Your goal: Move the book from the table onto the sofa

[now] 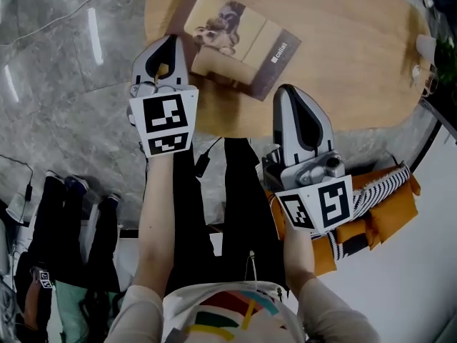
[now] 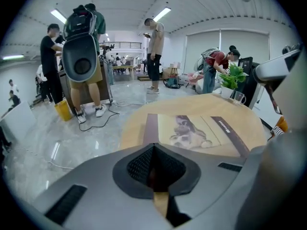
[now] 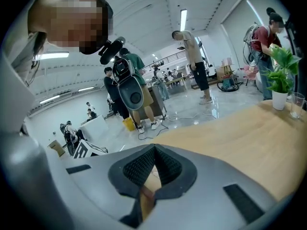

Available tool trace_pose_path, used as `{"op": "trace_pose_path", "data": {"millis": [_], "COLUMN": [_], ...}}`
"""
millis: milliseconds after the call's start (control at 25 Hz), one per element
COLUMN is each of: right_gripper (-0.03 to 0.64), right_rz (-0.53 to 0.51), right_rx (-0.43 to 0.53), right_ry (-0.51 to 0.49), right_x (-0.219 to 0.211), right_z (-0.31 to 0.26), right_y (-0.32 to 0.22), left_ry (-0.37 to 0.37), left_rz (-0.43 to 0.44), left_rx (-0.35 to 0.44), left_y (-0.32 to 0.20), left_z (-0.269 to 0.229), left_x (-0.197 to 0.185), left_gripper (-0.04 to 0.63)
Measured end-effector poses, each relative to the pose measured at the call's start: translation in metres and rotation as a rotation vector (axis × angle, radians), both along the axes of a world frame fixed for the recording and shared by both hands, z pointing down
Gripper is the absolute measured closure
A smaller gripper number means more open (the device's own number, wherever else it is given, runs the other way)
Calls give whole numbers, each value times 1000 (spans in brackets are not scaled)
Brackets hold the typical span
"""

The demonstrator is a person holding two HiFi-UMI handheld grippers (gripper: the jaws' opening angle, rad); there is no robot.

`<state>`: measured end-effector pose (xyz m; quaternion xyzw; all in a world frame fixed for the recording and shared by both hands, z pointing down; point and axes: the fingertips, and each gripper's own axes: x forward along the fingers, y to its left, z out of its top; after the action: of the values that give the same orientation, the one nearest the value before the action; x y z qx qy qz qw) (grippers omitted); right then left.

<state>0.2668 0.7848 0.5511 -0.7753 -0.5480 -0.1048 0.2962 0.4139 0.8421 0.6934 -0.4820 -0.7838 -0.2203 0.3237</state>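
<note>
The book, with a dog picture on its tan and brown cover, lies flat on the oval wooden table. My left gripper is shut and empty, its tip over the table's near edge just beside the book's left corner. In the left gripper view the book lies just past the closed jaws of the left gripper. My right gripper is also shut and empty, at the table's front edge just below the book's right corner. In the right gripper view the closed right gripper points over the bare tabletop.
A potted plant and a glass stand at the table's far right end. Orange cushions with a striped cloth lie at my lower right. Several people stand on the grey floor, which has cables on it.
</note>
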Motion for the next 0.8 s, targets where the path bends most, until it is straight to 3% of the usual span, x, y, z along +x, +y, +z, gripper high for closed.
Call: {"op": "trace_pose_path", "data": {"millis": [280, 480, 680, 760, 800], "right_gripper": [606, 606, 606, 606, 605], "right_rz": [-112, -182, -237, -255, -260], "right_rx": [-9, -19, -14, -11, -10], "right_ry": [9, 17, 20, 19, 21], "right_x": [56, 89, 108, 114, 116], "right_z": [-4, -7, -7, -7, -7], "right_y": [9, 14, 13, 14, 14], "left_ry": [-5, -71, -264, -324, -345], "left_rz": [-114, -160, -274, -292, -298], "left_rx": [15, 1, -140, -157, -151], "left_y": [-6, -11, -6, -3, -2], "left_z": [2, 1, -31, -34, -32], "left_x": [67, 93, 118, 128, 131], "left_gripper": [588, 588, 586, 584, 528]}}
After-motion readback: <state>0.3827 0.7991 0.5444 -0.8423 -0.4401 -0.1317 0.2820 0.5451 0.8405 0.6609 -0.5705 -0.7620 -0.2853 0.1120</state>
